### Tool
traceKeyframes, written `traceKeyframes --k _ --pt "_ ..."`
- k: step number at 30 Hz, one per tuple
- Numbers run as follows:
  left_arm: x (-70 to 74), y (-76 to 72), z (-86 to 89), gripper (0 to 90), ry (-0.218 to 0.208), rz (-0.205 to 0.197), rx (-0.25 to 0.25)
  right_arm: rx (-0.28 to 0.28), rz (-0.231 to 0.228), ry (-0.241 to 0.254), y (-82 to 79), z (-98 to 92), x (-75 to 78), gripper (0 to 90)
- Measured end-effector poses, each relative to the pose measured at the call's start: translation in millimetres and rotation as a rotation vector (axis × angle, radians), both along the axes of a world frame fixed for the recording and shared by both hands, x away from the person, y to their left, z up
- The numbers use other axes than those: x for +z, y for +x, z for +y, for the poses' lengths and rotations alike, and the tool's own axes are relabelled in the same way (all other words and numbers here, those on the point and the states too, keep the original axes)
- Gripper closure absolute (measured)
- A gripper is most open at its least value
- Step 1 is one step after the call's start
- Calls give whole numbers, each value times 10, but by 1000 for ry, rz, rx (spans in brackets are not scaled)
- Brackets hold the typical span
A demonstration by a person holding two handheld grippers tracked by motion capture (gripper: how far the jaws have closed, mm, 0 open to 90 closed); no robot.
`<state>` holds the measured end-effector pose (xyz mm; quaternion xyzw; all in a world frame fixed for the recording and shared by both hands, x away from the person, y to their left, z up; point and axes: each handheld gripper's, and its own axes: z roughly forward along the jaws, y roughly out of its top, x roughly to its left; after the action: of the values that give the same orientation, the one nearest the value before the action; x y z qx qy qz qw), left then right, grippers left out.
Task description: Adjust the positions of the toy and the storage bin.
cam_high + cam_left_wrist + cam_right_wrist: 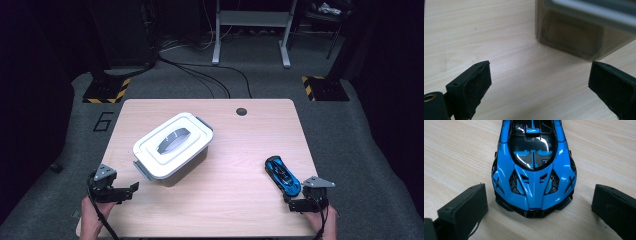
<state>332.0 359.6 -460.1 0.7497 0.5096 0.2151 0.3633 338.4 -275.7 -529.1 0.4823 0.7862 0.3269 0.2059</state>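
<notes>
A lidded box [171, 146] is seen mid-table [240, 200], its contents hidden. The left gripper [539, 87] is spread empty; the right gripper [539, 210] is spread just before a blue car [534, 167].

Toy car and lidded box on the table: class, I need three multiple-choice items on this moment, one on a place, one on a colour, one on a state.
1. Where does the toy car lie?
A. On the box lid
B. On the table by the right gripper
C. On the floor

2. What colour is the car's body?
A. Red
B. Yellow
C. Blue

3. How is the storage box?
A. Lid on
B. Lid off, lying beside it
C. Tipped on its side

Key: 1 B, the high view shows it on the wooden table just ahead of the right gripper. 2 C, the right gripper view shows blue panels with black trim. 3 A, the white lid with its grey handle sits on top.
</notes>
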Motion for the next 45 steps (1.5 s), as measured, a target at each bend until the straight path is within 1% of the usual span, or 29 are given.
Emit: traceKeyframes --k 2,4,7,9,11,15,17,19,20,23,24,25,26,28,29,31,33,34,36,37,39,40,41,42,43,45 --pt "135 -34 11 46 -5 -21 -8 1 -2 0 3 -1 -1 0" --pt "259 -51 5 45 1 -39 -13 1 -2 0 3 -1 -1 0" --pt "441 -51 -42 43 -4 -67 -25 1 -2 0 2 -2 -1 0" --pt "540 -18 -98 46 -7 -74 -38 0 -1 3 3 -1 -2 0" --pt "616 33 -177 46 6 -73 -57 -1 0 3 3 -1 -1 0" --pt "705 165 -377 47 33 -78 -88 -1 0 4 3 -1 -2 0" --pt "726 238 -486 50 43 -80 -108 -2 0 5 4 -1 -2 0" --pt "741 315 -587 71 65 -82 -135 -5 0 7 4 1 -3 0" --pt "742 354 -635 80 69 -76 -144 -6 -1 8 5 -1 -3 0" --pt "742 464 -740 152 89 -61 -168 -6 0 9 5 0 -3 0" --pt "742 500 -765 162 98 -60 -176 -7 0 9 5 0 -3 0" --pt "738 531 -787 194 99 -59 -182 -10 2 10 3 1 -3 0" --pt "739 565 -800 237 108 -51 -195 -12 2 11 2 2 -2 0" --pt "728 621 -830 294 116 -52 -202 -11 1 9 4 -1 -2 0" --pt "722 649 -839 342 121 -47 -215 -11 1 9 4 -1 -2 0" --pt "711 690 -861 380 133 -42 -233 -7 -2 7 7 -4 -3 0" --pt "703 720 -876 442 116 -39 -259 -8 -3 7 7 -4 -3 0" --pt "703 731 -882 462 120 -42 -262 -8 -3 7 7 -4 -3 0" --pt "696 753 -903 517 100 -42 -265 -12 0 9 4 -2 -2 1" --pt "696 761 -910 545 99 -41 -270 -11 -1 8 5 -4 -3 1" --pt "690 777 -946 623 96 -43 -263 -13 -1 9 5 -3 -3 2" --pt "689 780 -964 636 103 -44 -257 -12 -2 9 5 -4 -3 2" --pt "686 781 -984 638 94 -44 -247 -12 -2 8 5 -4 -3 3" --pt "684 782 -995 640 99 -48 -237 -13 -1 8 5 -4 -2 3" --pt "688 779 -1000 641 97 -42 -236 -13 -1 8 5 -5 -2 3" --pt "682 774 -1011 641 81 -39 -224 -12 -1 9 5 -6 -3 3"
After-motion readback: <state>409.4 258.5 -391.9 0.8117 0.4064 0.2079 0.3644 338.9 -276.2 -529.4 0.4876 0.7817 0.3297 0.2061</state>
